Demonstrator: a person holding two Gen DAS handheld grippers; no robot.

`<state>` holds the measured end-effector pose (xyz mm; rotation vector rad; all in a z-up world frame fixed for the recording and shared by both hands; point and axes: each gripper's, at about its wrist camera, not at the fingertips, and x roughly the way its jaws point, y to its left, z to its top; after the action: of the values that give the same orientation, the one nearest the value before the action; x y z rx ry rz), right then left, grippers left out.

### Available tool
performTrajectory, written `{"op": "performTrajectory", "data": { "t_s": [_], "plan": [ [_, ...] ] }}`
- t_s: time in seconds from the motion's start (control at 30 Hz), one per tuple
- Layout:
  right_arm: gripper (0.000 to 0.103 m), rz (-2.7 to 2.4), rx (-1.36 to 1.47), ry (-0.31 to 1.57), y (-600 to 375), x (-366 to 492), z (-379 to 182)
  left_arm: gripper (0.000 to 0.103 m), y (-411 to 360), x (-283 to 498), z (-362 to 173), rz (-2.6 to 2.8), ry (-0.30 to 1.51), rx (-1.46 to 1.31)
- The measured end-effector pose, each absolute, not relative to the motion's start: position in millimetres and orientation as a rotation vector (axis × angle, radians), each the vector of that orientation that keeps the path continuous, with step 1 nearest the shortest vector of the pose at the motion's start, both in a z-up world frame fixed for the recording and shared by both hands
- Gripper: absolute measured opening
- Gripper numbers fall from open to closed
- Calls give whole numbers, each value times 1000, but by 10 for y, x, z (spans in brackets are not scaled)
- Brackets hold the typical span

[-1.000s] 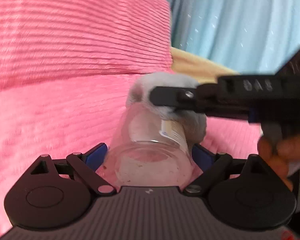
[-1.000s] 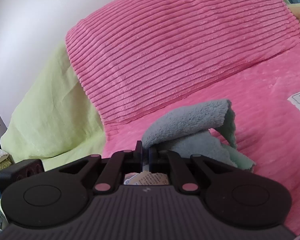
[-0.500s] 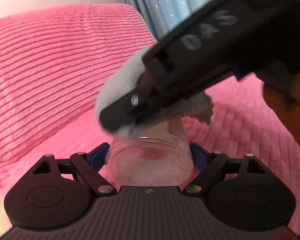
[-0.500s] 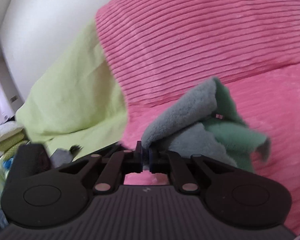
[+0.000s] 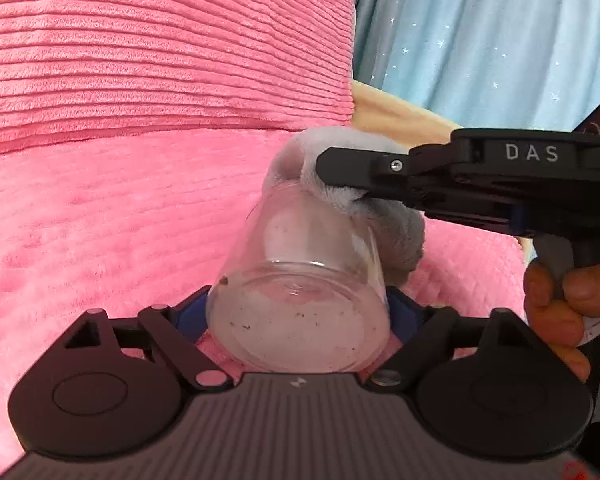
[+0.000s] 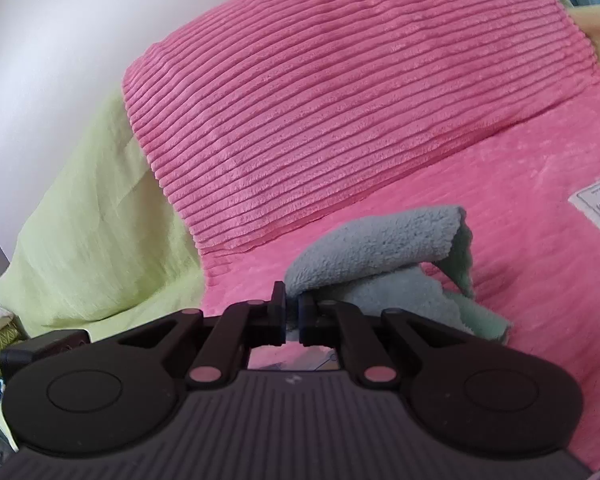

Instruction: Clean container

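Left gripper (image 5: pixel 298 316) level, fingers clamped on the clear plastic container (image 5: pixel 300 284), base toward the camera (dark specks inside). Right gripper (image 5: pixel 328 168) comes in sideways, marked "DAS", a hand (image 5: pixel 560 304) on its trigger, fingers pinched on a fluffy grey microfibre cloth (image 6: pixel 380 252) pressed at the container's far mouth. Ribbed pink cushion (image 5: pixel 160 60) behind.

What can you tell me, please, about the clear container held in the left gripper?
The container is a clear, round jar that looks like plastic, lying roughly level with its base toward the left wrist camera. The left gripper clamps it near that base between blue-padded fingers. Dark specks and a cloudy film show at the base. At its far, open end the grey cloth, pinched by the right gripper, presses against the rim.
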<state>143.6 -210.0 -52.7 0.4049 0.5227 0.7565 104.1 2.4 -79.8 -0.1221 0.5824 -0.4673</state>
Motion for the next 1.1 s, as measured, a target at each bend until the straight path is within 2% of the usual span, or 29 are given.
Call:
{"op": "performTrajectory", "data": {
  "t_s": [0.2, 0.4, 0.5, 0.63, 0.73, 0.83, 0.93, 1.1],
  "plan": [
    [5, 930, 365, 563, -1953, 1334, -540, 87, -327, 864, -849, -385, 460, 286],
    [2, 736, 435, 533, -2142, 1477, -572, 87, -506, 751, -935, -380, 397, 456],
    [3, 679, 502, 530, -2281, 1531, -612, 87, -449, 769, -915, -397, 415, 384],
    [3, 700, 461, 519, -2230, 1482, -610, 94, -202, 920, -806, -453, 494, 83],
    [3, 697, 472, 522, -2239, 1496, -622, 93, -3, 1008, -787, -478, 524, -115],
    [3, 694, 499, 527, -2249, 1524, -623, 88, 113, 1081, -825, -485, 572, -205],
    [5, 702, 487, 525, -2248, 1468, -599, 87, 44, 1018, -815, -470, 538, -109],
    [5, 879, 410, 547, -2057, 1355, -562, 87, -334, 782, -861, -392, 415, 302]
  ]
}}
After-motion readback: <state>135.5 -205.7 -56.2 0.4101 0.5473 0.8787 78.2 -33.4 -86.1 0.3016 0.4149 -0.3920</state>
